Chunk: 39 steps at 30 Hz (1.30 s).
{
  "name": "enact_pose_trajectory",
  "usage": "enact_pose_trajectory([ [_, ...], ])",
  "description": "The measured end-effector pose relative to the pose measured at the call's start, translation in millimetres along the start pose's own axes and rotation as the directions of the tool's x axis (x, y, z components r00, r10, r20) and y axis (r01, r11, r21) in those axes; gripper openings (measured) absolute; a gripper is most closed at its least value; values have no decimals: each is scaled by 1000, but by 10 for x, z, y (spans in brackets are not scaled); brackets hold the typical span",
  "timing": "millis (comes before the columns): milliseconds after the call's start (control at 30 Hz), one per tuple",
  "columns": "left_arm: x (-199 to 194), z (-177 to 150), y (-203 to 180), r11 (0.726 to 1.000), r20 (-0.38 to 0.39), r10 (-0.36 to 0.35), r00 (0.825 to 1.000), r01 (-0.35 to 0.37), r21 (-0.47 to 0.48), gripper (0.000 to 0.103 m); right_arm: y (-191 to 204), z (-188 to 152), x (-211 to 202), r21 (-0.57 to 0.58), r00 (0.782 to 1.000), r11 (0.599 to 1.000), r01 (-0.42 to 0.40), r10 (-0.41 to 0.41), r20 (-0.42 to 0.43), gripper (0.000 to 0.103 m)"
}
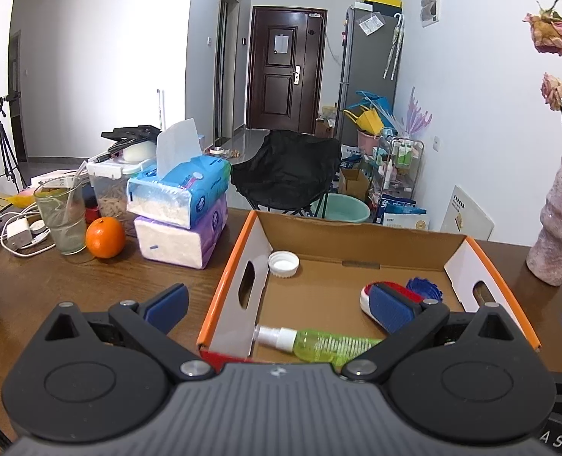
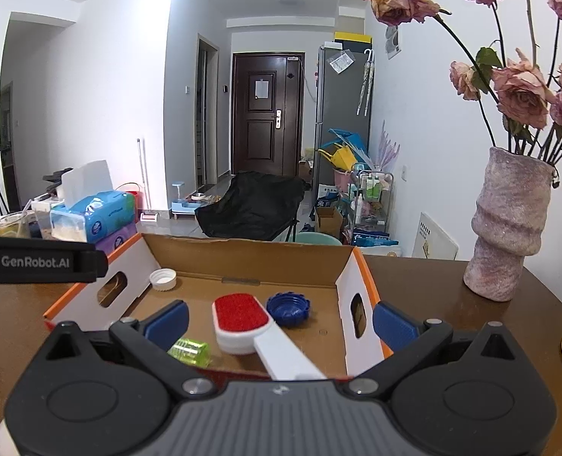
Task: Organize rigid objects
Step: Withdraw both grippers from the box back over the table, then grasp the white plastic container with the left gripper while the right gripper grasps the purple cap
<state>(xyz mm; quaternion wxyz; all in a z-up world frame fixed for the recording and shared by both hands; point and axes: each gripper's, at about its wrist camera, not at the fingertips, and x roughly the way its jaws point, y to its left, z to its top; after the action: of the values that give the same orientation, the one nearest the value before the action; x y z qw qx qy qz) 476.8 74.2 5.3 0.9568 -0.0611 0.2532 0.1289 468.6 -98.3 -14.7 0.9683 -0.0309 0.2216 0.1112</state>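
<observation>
While both grippers hover released, fingers spread, cardboard box (image 2: pixel 243 262) on bench (image 1: pixel 72 285) holds white cap (image 2: pixel 163 279), blue cap (image 2: pixel 288 308), red lint brush (image 2: pixel 243 323), green spray bottle (image 1: pixel 319 344).

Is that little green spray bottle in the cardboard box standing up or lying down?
Lying down. The translucent green spray bottle rests on its side on the floor of the open cardboard box, white nozzle pointing toward the box's left wall.
</observation>
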Motion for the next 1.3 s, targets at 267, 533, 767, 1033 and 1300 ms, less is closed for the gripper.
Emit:
enact_pose_trajectory([
  [267,-288,-118,47,1000,-8,-11,1000,11,5,103,-14,-122,-271,19,1000,1000,-2,2,-3,103],
  [533,-538,-236,98,1000,-22,-16,1000,16,2,103,22,-235,-560,23,1000,1000,-1,1,8,103],
  [767,-726,-355,154,1000,-29,-20,999,21,11,103,71,-346,-806,38,1000,999,-23,22,19,103],
  [1033,-876,-520,278,1000,-56,-24,998,23,-3,103,168,-491,-955,34,999,999,-35,35,-4,103],
  [1300,-1020,-683,336,999,-71,-35,997,37,17,103,275,-641,-1105,28,999,999,-38,39,-13,103],
])
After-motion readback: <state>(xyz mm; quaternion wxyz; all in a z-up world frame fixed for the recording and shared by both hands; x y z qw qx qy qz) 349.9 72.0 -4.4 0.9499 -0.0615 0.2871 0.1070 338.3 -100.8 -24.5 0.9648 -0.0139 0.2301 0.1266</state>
